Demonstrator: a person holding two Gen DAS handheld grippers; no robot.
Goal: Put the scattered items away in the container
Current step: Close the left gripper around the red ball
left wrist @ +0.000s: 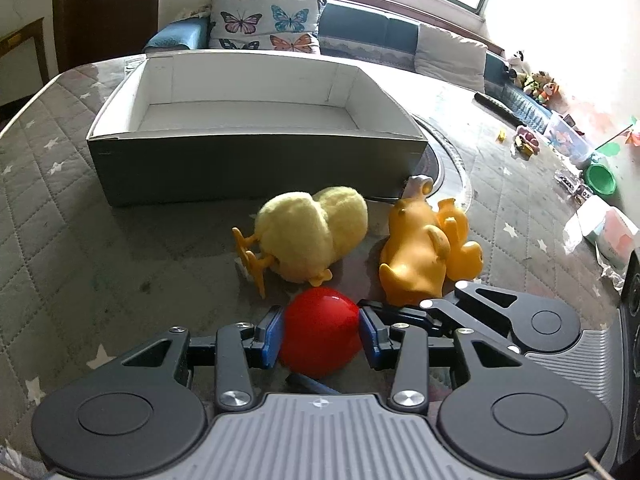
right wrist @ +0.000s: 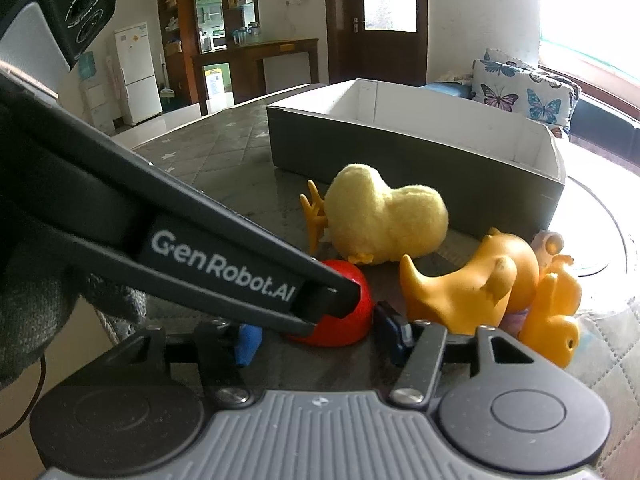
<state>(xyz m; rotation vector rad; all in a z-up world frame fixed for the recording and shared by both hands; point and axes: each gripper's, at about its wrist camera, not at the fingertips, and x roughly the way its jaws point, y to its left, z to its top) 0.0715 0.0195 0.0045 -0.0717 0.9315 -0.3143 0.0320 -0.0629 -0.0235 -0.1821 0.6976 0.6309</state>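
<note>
A red ball (left wrist: 320,332) lies on the quilted table, and my left gripper (left wrist: 322,334) is shut on it, one blue pad against each side. Seen from the right wrist, the left gripper's black finger (right wrist: 240,264) reaches the ball (right wrist: 344,320). My right gripper (right wrist: 320,336) stands open just short of the ball, and its linkage (left wrist: 520,320) shows at the right of the left wrist view. Past the ball lie a yellow plush chick (left wrist: 312,232) (right wrist: 384,220) and two orange rubber ducks (left wrist: 416,256) (right wrist: 472,280). An empty grey box (left wrist: 256,168) (right wrist: 400,152) with a white inside stands behind them.
A black remote (left wrist: 496,106), small toys (left wrist: 526,144), a green cup (left wrist: 600,178) and packets lie along the table's right side. A sofa with a butterfly pillow (left wrist: 264,20) stands behind the table. A gloved hand (right wrist: 40,300) holds the left gripper.
</note>
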